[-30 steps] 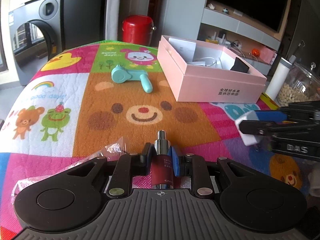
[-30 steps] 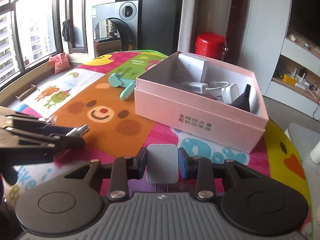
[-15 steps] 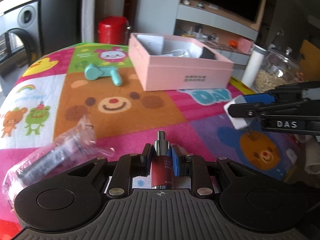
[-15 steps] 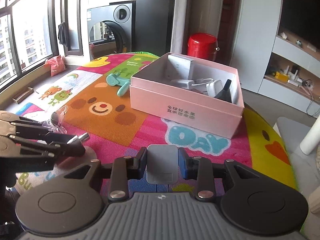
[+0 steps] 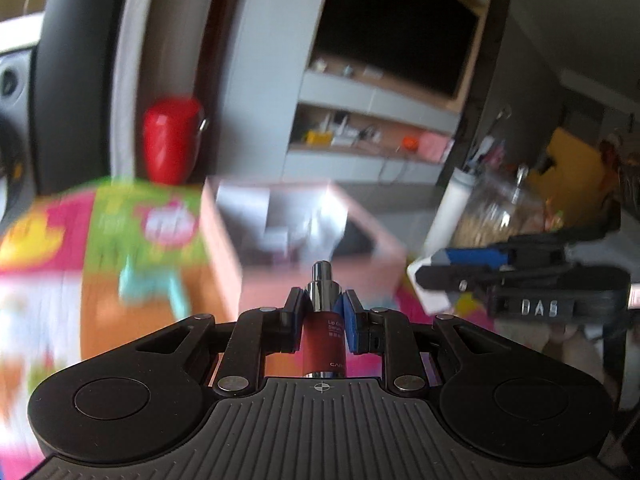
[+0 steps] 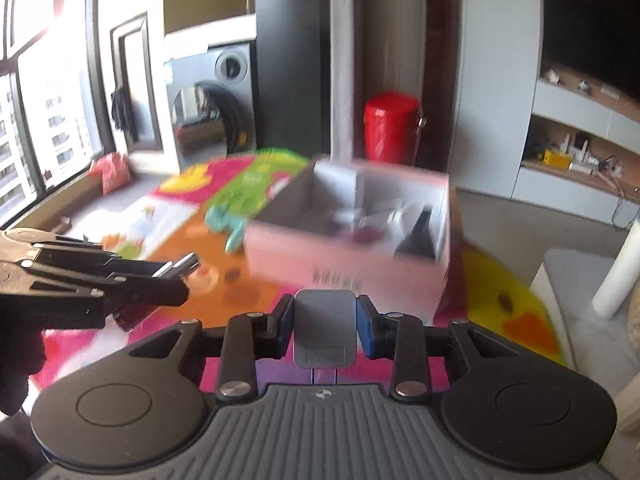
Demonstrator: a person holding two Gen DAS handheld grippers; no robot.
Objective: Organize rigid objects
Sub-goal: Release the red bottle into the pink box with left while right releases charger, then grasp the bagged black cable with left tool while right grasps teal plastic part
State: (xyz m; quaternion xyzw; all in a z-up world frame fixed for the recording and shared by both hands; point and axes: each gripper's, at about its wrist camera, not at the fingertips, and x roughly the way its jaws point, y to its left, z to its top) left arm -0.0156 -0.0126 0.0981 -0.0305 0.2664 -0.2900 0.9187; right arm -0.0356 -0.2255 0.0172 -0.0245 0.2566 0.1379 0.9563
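My left gripper [image 5: 323, 312] is shut on a small dark red lip serum bottle [image 5: 323, 340] with a silver cap, held in the air before the open pink box [image 5: 320, 256]. My right gripper [image 6: 324, 320] is shut on a white plug adapter [image 6: 325, 332], also raised, facing the pink box [image 6: 352, 264]. The box holds a white cable, white blocks and a black item. Each gripper shows in the other's view: the right one [image 5: 436, 280] and the left one [image 6: 180, 272]. Both views are blurred by motion.
A teal tool [image 6: 230, 224] lies on the cartoon-print mat [image 6: 192, 240] left of the box. A red bin [image 6: 392, 128] stands behind the table. A white cylinder [image 5: 452, 208] and a glass jar [image 5: 496, 216] stand at the right.
Both grippers have risen and tilted up while still holding their items, and moved closer to the pink box. The plastic-wrapped item seen on the mat has left the left wrist view.
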